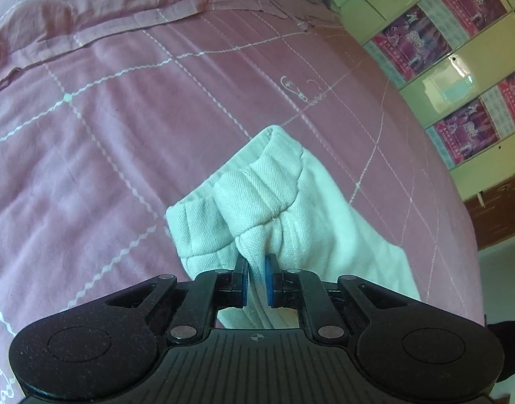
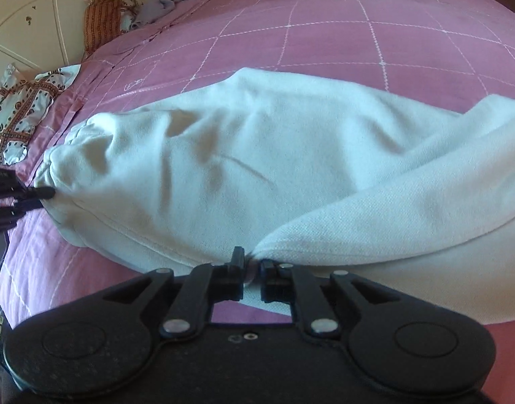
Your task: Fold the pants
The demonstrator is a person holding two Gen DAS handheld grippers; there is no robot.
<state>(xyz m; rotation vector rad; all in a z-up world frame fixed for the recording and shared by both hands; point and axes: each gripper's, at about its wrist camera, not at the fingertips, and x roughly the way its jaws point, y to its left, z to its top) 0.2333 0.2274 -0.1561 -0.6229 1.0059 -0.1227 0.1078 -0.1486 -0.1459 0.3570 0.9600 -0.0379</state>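
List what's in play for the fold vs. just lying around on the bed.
In play:
white pants
left claw, shut on the waistband
right claw, shut on a pant edge

Lying about:
pink bedspread
patterned pillow
orange cushion
purple cloth
calendars on cupboard doors

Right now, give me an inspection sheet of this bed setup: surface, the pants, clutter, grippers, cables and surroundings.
Surface: pink bedspread with a white grid pattern, wrinkled near the pillow end.
Job's things: white pants lying across the bedspread, bunched at both held points, one part doubled over at the right.
Clutter: patterned pillow, orange patterned cushion, and a crumpled grey cloth by the headboard.
Grippers: left hand-held gripper shut on the waistband; right hand-held gripper shut on a pants edge.
Cables: nothing seen.
Surroundings: cream headboard; pale cabinet doors with pink posters.
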